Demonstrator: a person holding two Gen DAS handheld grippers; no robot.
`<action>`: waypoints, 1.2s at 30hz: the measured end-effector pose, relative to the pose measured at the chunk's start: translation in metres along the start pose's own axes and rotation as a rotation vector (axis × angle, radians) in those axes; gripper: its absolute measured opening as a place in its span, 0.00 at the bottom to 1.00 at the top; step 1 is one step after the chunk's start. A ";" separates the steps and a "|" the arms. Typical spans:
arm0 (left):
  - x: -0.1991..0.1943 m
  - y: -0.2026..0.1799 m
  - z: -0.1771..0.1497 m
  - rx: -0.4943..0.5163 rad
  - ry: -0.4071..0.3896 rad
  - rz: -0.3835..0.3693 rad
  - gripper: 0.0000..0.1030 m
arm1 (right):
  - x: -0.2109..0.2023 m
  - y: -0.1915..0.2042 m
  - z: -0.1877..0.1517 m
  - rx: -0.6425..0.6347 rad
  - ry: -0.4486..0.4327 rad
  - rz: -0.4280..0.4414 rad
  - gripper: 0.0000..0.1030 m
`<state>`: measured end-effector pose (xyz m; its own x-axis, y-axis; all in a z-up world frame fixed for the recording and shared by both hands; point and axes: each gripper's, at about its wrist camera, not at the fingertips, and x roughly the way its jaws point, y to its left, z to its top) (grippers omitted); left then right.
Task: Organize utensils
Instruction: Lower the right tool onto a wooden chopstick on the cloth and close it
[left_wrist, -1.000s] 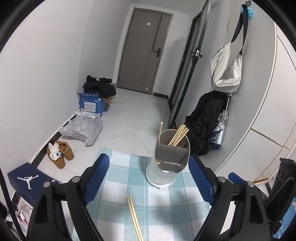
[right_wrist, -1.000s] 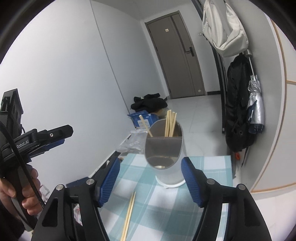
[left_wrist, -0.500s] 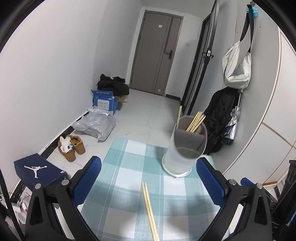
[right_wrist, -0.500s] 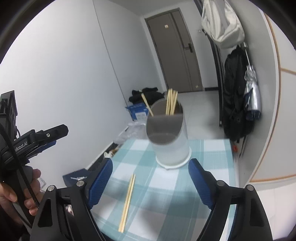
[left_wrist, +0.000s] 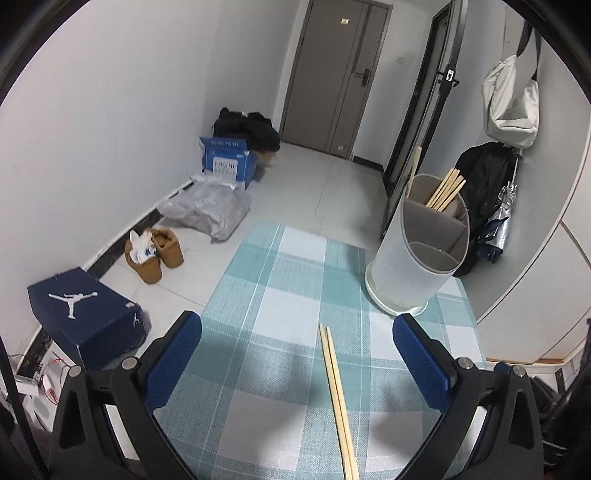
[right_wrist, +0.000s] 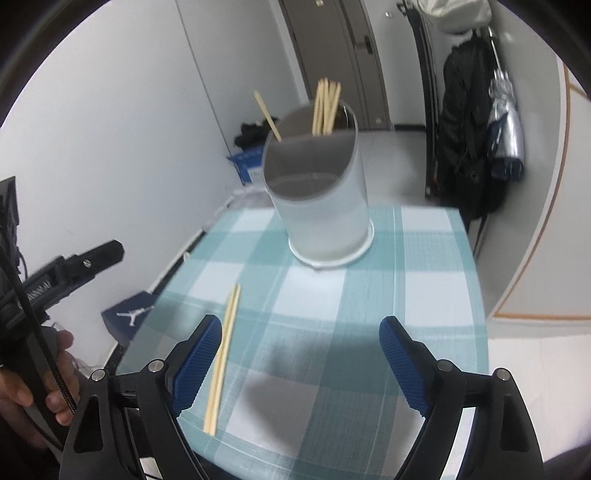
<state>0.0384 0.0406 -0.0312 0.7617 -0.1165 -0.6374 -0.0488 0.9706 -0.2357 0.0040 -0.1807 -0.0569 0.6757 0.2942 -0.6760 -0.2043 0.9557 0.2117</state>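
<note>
So both grippers have backed off from the holder (left_wrist: 417, 243) over the last second; it sat close and centred between the fingers, now it's further out and both views tilt down onto the counter (left_wrist: 280, 280). Left gripper (left_wrist: 295, 354) and right gripper (right_wrist: 299, 358) are both wide apart, nothing held. My read: last drop is done, next target is the loose chopstick pair (left_wrist: 338, 398).

Pair lies flat on the checked cloth, two sticks side by side and touching, near edge of the counter, well apart from the holder. In the right view it sits just beside the right gripper's left finger. Holder is upright, grey, divided; several chopsticks (right_wrist: 325, 107) lean in the back compartment, front one looks empty.
</note>
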 end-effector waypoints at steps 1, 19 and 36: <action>0.001 0.001 0.000 0.001 0.009 -0.005 0.99 | 0.005 0.000 -0.002 0.002 0.017 -0.011 0.85; 0.013 0.059 0.022 -0.233 0.068 -0.007 0.99 | 0.090 0.041 -0.002 -0.135 0.251 -0.076 0.77; 0.023 0.080 0.020 -0.337 0.111 -0.007 0.99 | 0.132 0.088 -0.002 -0.307 0.368 -0.021 0.30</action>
<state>0.0647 0.1196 -0.0501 0.6885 -0.1633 -0.7066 -0.2686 0.8477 -0.4575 0.0737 -0.0583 -0.1288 0.3975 0.2035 -0.8947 -0.4304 0.9025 0.0140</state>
